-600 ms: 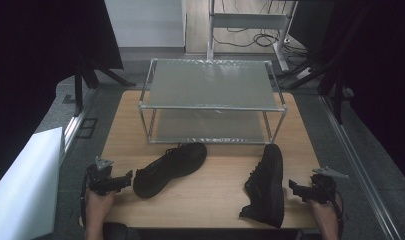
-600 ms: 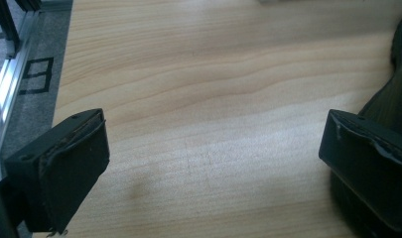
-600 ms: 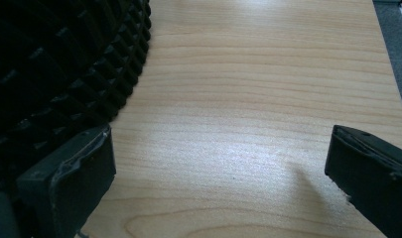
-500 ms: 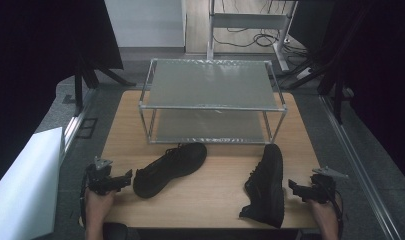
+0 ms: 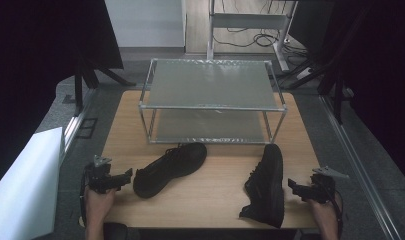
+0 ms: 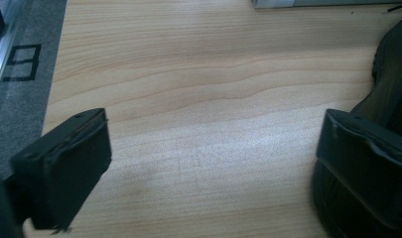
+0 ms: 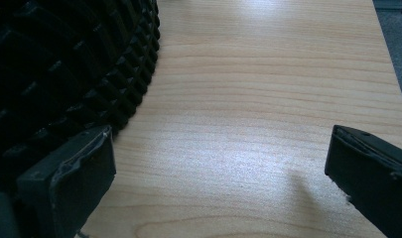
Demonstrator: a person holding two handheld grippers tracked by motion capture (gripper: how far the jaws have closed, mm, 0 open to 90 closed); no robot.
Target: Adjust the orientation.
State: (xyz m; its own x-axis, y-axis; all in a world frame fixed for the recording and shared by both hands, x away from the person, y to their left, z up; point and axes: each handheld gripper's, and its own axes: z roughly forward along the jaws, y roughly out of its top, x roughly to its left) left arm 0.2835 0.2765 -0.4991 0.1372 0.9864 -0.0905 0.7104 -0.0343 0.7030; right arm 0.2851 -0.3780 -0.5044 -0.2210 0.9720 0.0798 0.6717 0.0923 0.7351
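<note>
A wooden tabletop [image 5: 215,192] carries a two-tier metal rack [image 5: 210,100] at its far edge and two black shoes nearer the person. The left shoe [image 5: 171,167] lies at an angle near the middle of the tabletop, its toe pointing toward the rack. The right shoe [image 5: 266,184] lies tipped on its side by the near right corner, its treaded sole facing the right edge. The left gripper [image 5: 121,177] sits at the near left corner, jaws wide apart and holding nothing, just beside the left shoe's heel. The right gripper [image 5: 295,187] sits at the near right edge, jaws likewise spread and empty, close to the right shoe's sole.
</note>
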